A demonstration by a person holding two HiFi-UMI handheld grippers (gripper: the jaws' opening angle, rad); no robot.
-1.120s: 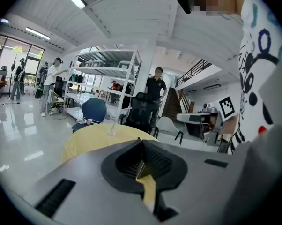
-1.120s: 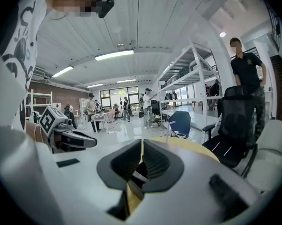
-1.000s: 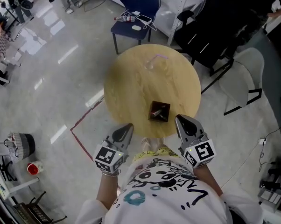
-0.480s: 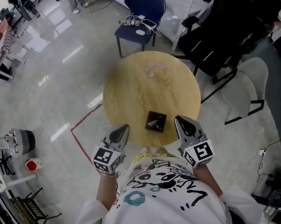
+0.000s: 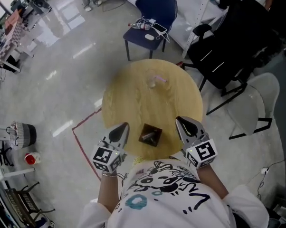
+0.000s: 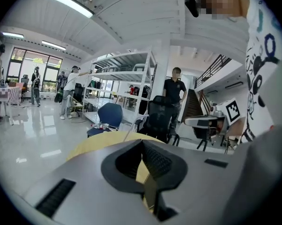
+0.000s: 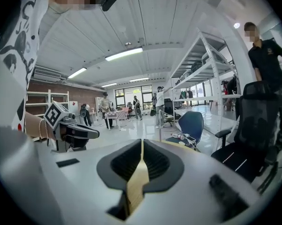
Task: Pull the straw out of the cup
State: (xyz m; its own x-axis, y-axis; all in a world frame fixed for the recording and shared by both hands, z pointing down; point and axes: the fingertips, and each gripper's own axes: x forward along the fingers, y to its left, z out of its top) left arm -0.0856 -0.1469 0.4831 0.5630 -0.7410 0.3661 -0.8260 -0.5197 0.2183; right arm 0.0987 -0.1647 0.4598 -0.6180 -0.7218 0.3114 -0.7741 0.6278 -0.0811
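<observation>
At the far side of the round desk (image 5: 128,103) the cup (image 5: 153,83) stands with the straw (image 5: 160,79) in it, well apart from the left tool (image 5: 122,128) and right tool (image 5: 181,123), both closed and empty at the near edge, I think because reaching is not yet begun

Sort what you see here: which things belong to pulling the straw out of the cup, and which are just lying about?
Job: cup, straw, left gripper, right gripper (both shut, empty).
Lying about: dark box on the table, blue chair, black office chair, grey chair.
</observation>
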